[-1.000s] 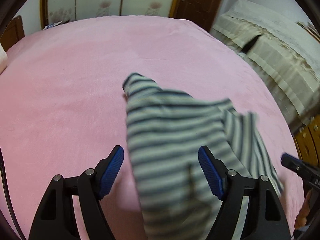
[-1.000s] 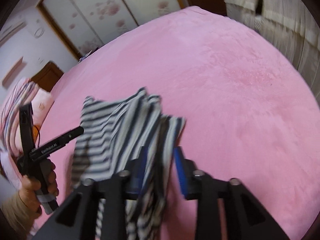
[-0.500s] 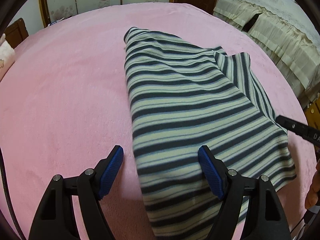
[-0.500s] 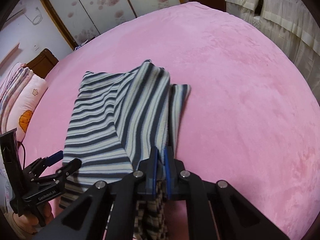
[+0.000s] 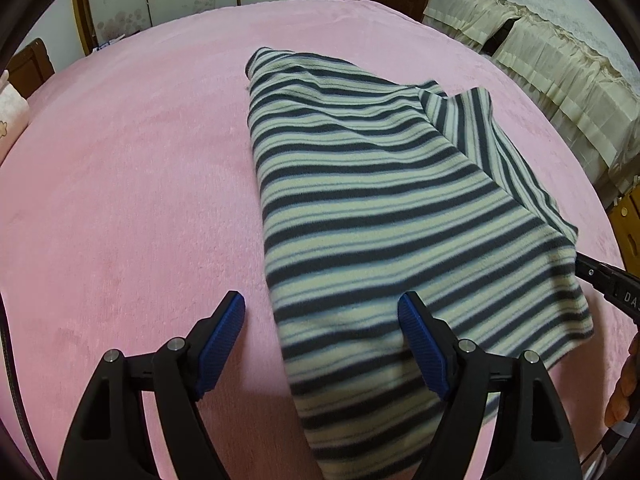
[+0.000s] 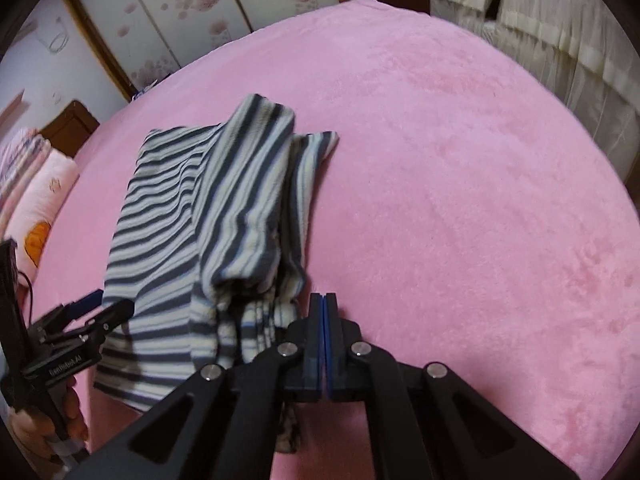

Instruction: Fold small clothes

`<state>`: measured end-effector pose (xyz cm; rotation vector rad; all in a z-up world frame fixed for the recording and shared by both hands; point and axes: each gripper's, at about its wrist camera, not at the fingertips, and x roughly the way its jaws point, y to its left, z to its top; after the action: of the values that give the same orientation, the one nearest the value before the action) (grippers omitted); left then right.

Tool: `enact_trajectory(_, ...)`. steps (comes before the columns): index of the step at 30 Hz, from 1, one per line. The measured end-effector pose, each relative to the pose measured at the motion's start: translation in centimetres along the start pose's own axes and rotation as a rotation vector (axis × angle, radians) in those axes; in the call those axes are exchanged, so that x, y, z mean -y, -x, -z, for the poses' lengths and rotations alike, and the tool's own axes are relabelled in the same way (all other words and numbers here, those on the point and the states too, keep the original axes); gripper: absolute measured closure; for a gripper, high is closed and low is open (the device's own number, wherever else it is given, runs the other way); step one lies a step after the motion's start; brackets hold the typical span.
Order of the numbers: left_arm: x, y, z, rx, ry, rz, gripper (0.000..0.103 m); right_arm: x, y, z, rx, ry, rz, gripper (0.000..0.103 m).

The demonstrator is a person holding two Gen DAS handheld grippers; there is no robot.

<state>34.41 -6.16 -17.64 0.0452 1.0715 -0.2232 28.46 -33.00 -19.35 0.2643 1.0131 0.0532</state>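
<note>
A dark and pale striped fleece garment (image 5: 384, 216) lies spread on the pink bed cover (image 5: 132, 184). My left gripper (image 5: 322, 344) is open, its fingers either side of the garment's near left edge. In the right wrist view the garment (image 6: 208, 220) lies left of my right gripper (image 6: 324, 300), with a sleeve folded over it. The right gripper's blue pads are pressed together with no cloth seen between them; the garment's hem lies just to its left. The left gripper (image 6: 94, 310) shows there at the garment's near left corner.
The pink cover (image 6: 460, 200) reaches far to the right. A cream pleated bed skirt (image 5: 560, 92) lies at the right. Pillows (image 6: 40, 200) sit at the left. Floral wardrobe doors (image 5: 192, 0) and a brown door stand behind.
The garment went from hanging in the air to lying flat on the bed. The right gripper, shut on its hem before, now sits shut beside it. The left gripper stays open.
</note>
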Motion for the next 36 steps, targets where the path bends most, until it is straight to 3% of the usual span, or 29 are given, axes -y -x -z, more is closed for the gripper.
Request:
enact_trajectory(4,0.2,1.4,0.6,0.006,0.004,0.025,0.024,-1.2,1.2,0.2,0.025,0.013,-0.017,0.103)
enact_trajectory(11,-1.0,5.2,1.2,0.048,0.036,0.081,0.000,-2.8,3.7,-0.5,0.087,0.052,-0.022,0.102)
enact_trajectory(18,-3.6,7.5,0.3,0.091,0.091,0.133,0.000,-3.9,5.0,-2.2,0.121,0.092,-0.039,0.100)
enact_trajectory(19,-3.8,7.6,0.1,0.095,0.098,0.143,0.000,-4.0,5.1,-2.5,0.124,0.099,-0.042,0.094)
enact_trajectory(21,-4.1,8.1,-0.5,0.111,0.107,0.165,0.000,-4.6,5.3,-3.1,0.138,0.119,-0.042,0.068)
enact_trajectory(27,-3.6,9.0,-3.6,0.176,0.055,0.184,0.000,-6.0,5.6,-5.5,0.153,0.175,-0.072,0.035)
enact_trajectory(30,-4.0,7.8,-5.3,0.149,0.075,0.238,0.000,-6.0,4.4,-7.1,0.110,0.168,-0.107,0.026)
enact_trajectory(36,-4.7,2.6,-7.7,0.053,0.087,0.316,0.000,-4.5,-0.5,-9.2,-0.034,0.155,-0.151,0.024)
